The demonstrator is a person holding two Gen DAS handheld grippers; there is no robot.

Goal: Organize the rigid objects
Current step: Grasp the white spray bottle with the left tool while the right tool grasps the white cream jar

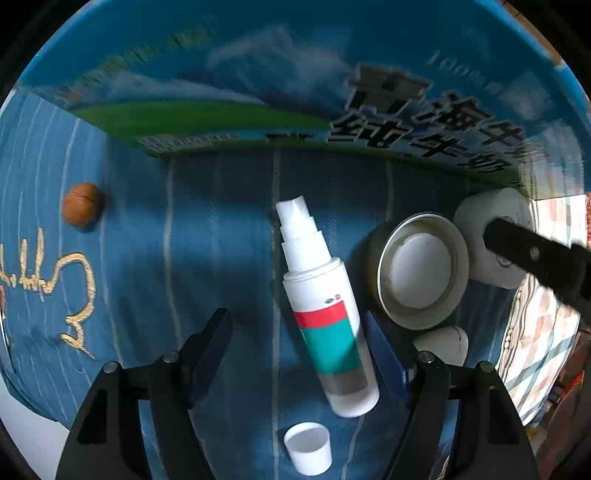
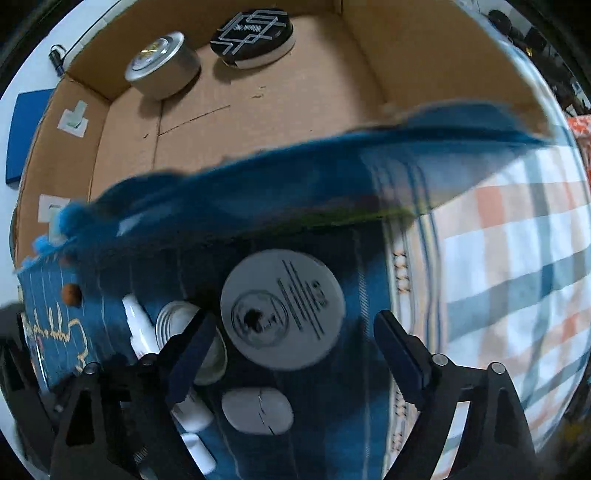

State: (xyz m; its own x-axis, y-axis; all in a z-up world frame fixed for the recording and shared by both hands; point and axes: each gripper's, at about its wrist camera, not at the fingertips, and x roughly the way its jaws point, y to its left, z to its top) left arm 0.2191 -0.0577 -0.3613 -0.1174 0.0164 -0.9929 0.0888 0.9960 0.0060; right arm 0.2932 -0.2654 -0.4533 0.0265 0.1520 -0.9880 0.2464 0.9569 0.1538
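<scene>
In the left wrist view a white spray bottle point(image 1: 325, 314) with a red and teal label lies on blue cloth point(image 1: 207, 236), its loose white cap point(image 1: 308, 447) just below it. My left gripper point(image 1: 299, 330) is open, its jaws on either side of the bottle's lower half, the right jaw close against it. A silver tin lid point(image 1: 423, 271) lies open side up to the right. In the right wrist view my right gripper point(image 2: 291, 341) is open around a round white jar point(image 2: 282, 308). The bottle point(image 2: 138, 326) and tin lid point(image 2: 177, 321) show at its left.
A brown nut point(image 1: 82, 204) lies on the cloth at the left. A white egg-shaped piece point(image 2: 256, 410) lies below the jar. Beyond, an open cardboard box point(image 2: 266, 118) holds a silver tin point(image 2: 162, 66) and a black round tin point(image 2: 253, 33). The box's blue printed wall point(image 1: 295, 92) stands behind the bottle. Checked fabric point(image 2: 509, 266) lies at right.
</scene>
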